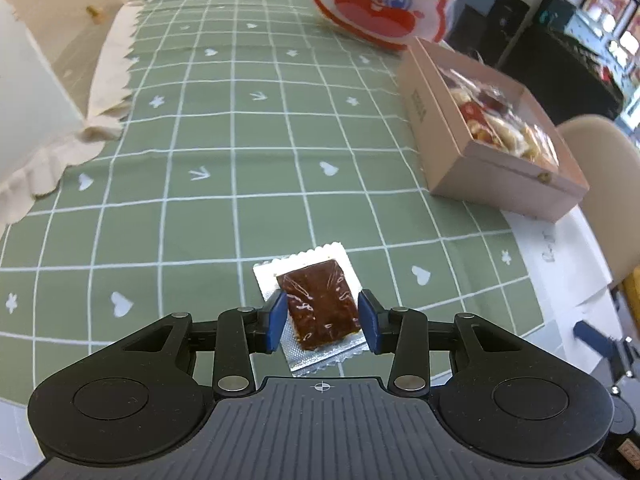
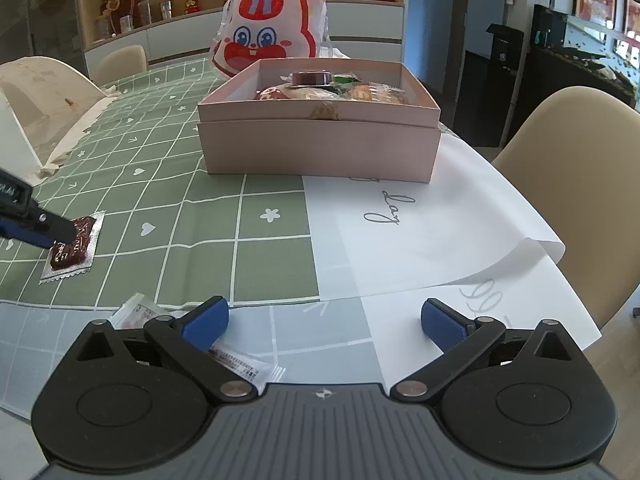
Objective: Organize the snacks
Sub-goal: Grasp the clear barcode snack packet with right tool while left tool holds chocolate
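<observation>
A brown snack in a clear and silver wrapper (image 1: 318,306) lies flat on the green checked tablecloth (image 1: 224,152). My left gripper (image 1: 322,322) straddles it, its blue pads on either side and close to its edges; the jaws are open around it. It also shows in the right wrist view (image 2: 74,246) with the left gripper's finger over it. My right gripper (image 2: 324,322) is wide open and empty, low over the table's near edge. A small white wrapped snack (image 2: 240,364) lies under its left finger. The pink box (image 2: 320,136) holds several snacks.
A rabbit-face bag (image 2: 268,32) stands behind the box. White printed paper (image 2: 420,236) covers the table's right side. A cream box lid with frilled paper (image 1: 52,76) sits at the left. Beige chairs (image 2: 572,168) stand around the table.
</observation>
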`<state>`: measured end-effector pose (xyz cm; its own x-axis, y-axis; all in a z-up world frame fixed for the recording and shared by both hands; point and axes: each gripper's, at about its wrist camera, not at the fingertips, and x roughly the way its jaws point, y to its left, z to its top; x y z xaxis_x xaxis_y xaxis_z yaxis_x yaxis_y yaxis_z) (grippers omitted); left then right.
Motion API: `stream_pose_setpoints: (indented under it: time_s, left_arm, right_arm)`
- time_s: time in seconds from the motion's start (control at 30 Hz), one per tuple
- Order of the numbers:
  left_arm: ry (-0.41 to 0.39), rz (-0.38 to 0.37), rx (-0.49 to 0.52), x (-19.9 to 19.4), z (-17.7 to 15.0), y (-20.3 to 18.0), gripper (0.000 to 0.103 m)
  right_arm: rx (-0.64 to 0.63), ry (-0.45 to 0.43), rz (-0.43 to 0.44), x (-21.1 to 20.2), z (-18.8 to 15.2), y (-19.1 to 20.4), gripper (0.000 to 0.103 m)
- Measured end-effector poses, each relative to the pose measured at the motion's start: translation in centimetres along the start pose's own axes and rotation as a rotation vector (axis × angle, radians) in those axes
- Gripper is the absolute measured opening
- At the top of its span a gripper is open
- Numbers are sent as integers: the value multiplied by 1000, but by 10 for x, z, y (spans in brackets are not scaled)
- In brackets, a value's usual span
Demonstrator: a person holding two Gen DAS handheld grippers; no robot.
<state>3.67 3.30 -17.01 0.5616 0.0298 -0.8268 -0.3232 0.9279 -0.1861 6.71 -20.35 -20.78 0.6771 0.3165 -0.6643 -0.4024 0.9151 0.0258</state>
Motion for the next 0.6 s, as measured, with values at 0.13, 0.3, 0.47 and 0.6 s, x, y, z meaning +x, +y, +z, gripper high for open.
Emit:
stream_pose_setpoints:
  time_s: [0.13, 0.3, 0.47, 0.6]
  left_arm:
    - [5, 27, 35, 6, 2, -6, 44]
    - [13, 55, 72, 14, 10, -16, 47]
    - [-26, 115, 164, 23, 11, -30, 52]
    - [-49, 122, 197, 27, 12, -31, 57]
  right_arm:
    - [-3, -6, 4, -1, -1, 0, 102]
    - [-4, -15, 4, -1, -2, 0, 103]
    - [-7, -20, 4, -1, -3, 0, 103]
    - [-11, -20, 9, -1, -4, -1, 103]
